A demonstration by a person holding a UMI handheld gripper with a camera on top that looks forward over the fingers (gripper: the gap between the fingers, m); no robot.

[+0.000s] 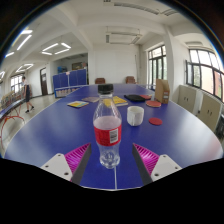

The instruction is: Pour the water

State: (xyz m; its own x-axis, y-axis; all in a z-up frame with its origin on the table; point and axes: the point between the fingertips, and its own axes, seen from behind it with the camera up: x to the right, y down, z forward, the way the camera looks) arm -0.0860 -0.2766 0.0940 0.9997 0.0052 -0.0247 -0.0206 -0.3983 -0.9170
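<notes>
Plastic bottle (107, 131) stands upright between open claw (108, 158) fingers, seemingly untouched.

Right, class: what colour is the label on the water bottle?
Red, with white lettering, on the water bottle; shown in the gripper view.

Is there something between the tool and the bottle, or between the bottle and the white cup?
Nothing visible blocks either path. The bottle stands upright on the blue table, between the open tool's fingers, with a gap at each side. The white cup stands just beyond it, slightly to the right, with bare table between.
</notes>
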